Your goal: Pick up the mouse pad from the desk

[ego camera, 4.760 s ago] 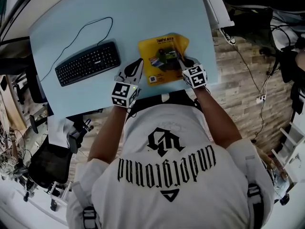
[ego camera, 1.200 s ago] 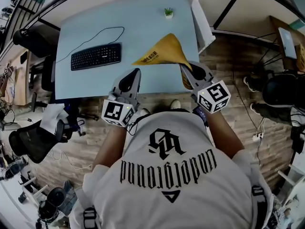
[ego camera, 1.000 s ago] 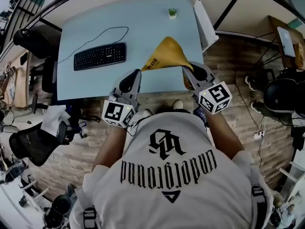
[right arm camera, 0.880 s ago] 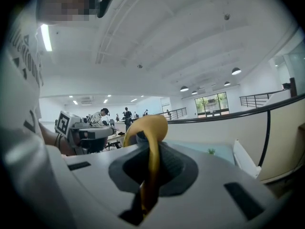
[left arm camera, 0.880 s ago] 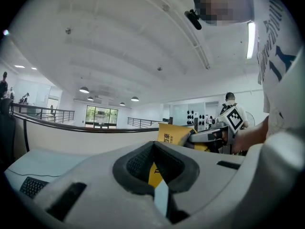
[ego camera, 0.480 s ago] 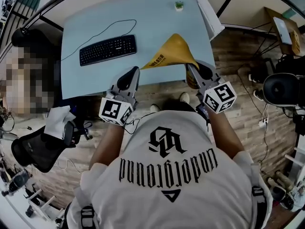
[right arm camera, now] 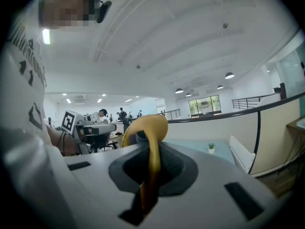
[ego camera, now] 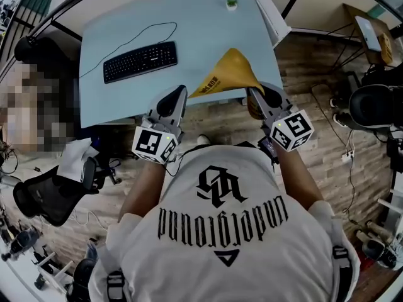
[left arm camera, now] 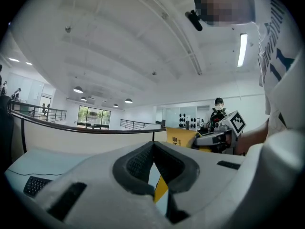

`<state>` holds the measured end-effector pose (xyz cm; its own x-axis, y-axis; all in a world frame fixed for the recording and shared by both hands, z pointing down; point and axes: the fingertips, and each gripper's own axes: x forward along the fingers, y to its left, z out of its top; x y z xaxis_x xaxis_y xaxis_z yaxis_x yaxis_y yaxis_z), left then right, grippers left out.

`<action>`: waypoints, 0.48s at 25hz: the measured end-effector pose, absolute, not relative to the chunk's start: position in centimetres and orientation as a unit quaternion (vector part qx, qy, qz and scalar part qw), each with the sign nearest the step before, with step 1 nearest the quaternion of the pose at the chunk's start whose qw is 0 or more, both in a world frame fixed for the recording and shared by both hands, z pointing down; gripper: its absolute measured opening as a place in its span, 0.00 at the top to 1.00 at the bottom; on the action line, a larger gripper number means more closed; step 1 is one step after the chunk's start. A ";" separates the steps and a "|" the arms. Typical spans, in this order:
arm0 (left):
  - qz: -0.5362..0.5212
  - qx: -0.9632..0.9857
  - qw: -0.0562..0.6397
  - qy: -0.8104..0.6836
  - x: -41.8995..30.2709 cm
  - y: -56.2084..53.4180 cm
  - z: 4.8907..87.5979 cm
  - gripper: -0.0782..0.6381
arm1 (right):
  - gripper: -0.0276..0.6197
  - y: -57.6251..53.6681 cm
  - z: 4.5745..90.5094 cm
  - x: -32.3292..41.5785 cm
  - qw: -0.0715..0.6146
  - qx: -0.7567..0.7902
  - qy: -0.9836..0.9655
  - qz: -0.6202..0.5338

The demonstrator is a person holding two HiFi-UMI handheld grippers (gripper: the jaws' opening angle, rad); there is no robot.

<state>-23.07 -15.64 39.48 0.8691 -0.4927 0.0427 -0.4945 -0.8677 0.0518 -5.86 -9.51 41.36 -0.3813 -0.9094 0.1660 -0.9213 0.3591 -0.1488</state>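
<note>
Pickup looks done: my right gripper [ego camera: 261, 96] pinches the mouse pad [ego camera: 228, 71], lifted off the desk [ego camera: 126, 24]. My left gripper [ego camera: 171, 102], at 9 o'clock, is pressed together and empty.

mouse pad [ego camera: 230, 68] lifted off desk [ego camera: 189, 17], now hanging from right gripper [ego camera: 254, 96] past near edge.

Head view hangs over the person [ego camera: 220, 231], looking steeply down past left gripper [ego camera: 181, 92] and right gripper [ego camera: 253, 93] onto the desk [ego camera: 126, 61]. Left gripper view rides tight behind its jaws, facing level, its partner right of them. Right gripper view, equally tight, has the other left of its jaws. All share the pad [ego camera: 230, 68].
</note>
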 end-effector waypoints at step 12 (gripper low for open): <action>0.007 0.954 0.043 -0.295 -19.3 -9.1 40.8 0.88 | 0.92 -3.8 42.1 -1.9 0.041 0.513 -0.851 0.101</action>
